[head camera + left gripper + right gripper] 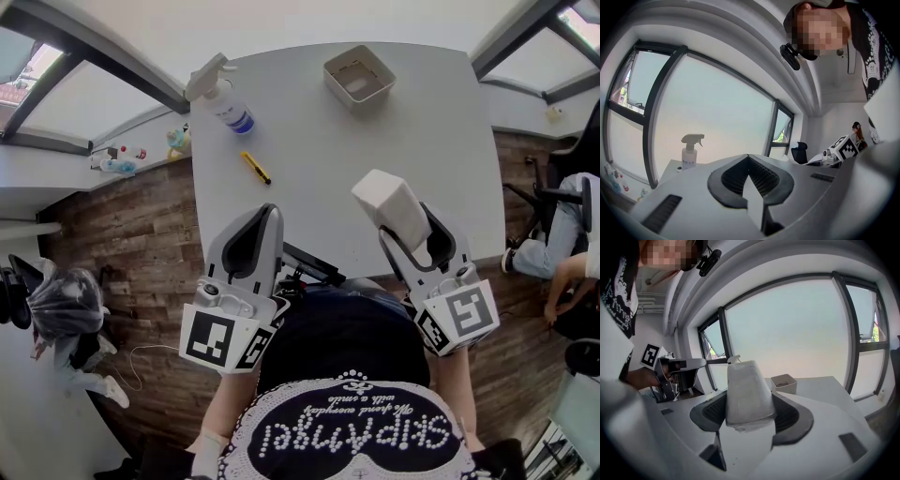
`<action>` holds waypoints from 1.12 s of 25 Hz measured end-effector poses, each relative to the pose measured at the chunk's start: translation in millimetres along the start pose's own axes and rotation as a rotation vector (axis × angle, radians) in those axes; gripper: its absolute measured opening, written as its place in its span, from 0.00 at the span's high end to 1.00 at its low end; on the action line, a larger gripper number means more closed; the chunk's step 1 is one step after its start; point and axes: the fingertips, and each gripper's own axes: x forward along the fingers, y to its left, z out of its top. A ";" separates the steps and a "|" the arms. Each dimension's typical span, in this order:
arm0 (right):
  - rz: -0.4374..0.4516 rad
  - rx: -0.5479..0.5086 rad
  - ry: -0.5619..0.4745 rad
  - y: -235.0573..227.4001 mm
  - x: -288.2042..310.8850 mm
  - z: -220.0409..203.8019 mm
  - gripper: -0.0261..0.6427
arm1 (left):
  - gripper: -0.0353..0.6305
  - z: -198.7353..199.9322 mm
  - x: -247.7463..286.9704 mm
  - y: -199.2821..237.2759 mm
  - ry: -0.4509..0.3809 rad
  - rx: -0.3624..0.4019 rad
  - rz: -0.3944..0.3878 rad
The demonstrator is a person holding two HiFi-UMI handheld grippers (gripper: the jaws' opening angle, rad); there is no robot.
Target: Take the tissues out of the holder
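Observation:
A white pack of tissues [392, 203] stands up between the jaws of my right gripper [409, 225], which is shut on it above the near right part of the grey table [412, 122]. In the right gripper view the tissue pack [746, 392] fills the gap in the right gripper [750, 411]. The beige tissue holder [358, 77] sits at the table's far side, with its top open; the holder [783, 383] also shows beyond the pack. My left gripper [266, 214] hovers over the near table edge, shut with nothing in it [749, 161].
A spray bottle [221, 94] lies at the table's far left, and a yellow cutter [255, 167] lies nearer. A person [562, 253] sits on the wooden floor side at the right. Small items [122, 159] stand on the windowsill at the left.

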 end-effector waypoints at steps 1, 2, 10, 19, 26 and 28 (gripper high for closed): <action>0.002 0.001 0.003 1.1 -0.8 -1.4 0.54 | 0.94 0.4 0.0 -0.2 -0.001 0.000 0.000; 0.004 0.000 0.008 2.3 -1.5 -2.9 0.54 | 0.94 0.8 0.1 -0.4 -0.002 0.001 -0.001; 0.014 -0.021 0.029 9.7 -6.5 -10.5 0.54 | 0.94 0.2 0.8 -0.1 0.000 -0.001 0.002; 0.014 0.007 0.037 13.3 -14.5 -17.9 0.54 | 0.94 -1.0 0.0 0.5 -0.001 -0.002 0.007; 0.010 0.035 0.047 13.6 -18.7 -24.4 0.54 | 0.94 -2.2 0.5 -0.4 0.004 -0.004 0.006; 0.006 0.039 0.051 13.5 -19.6 -26.5 0.54 | 0.94 -2.4 0.6 -0.8 0.004 -0.005 0.006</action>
